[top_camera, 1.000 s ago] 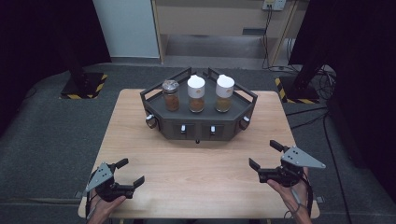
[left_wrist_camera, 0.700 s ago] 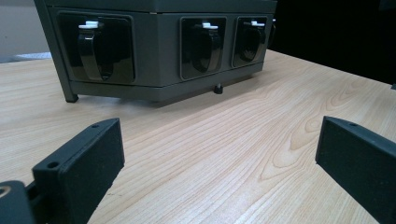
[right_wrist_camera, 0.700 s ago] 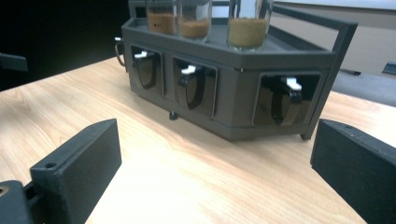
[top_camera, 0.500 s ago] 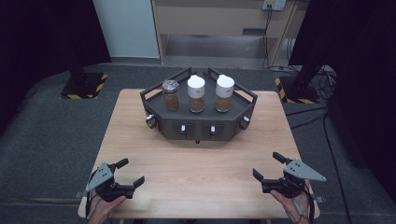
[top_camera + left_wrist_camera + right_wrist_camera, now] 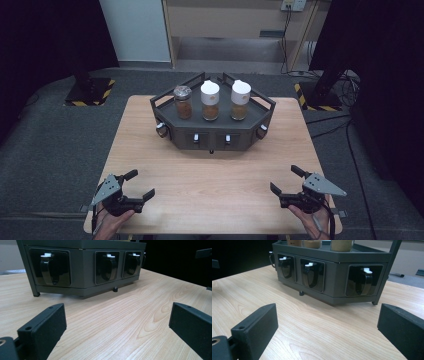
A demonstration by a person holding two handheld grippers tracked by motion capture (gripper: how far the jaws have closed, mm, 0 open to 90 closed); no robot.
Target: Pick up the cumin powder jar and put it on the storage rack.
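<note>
Jars (image 5: 210,100) are what the hands look set for: three stand in a row on top of the dark rack (image 5: 215,137), which sits toward the far middle of the bench (image 5: 210,200). Two carry white caps, and the one at the rack's left end (image 5: 183,102) has a greyish lid. All hold brown contents, so I judge them moderately heavy, rigid, smooth-sided and likely breakable if knocked over. The straight body below the cap seems the safest place to grip, since a cap might turn or slip. On the rack's front faces sit recessed black holders with white tabs (image 5: 313,271). Well short of the rack, near the bench's front edge, the left gripper (image 5: 134,186) and right gripper (image 5: 284,180) both have fingers spread wide, holding nothing.
</note>
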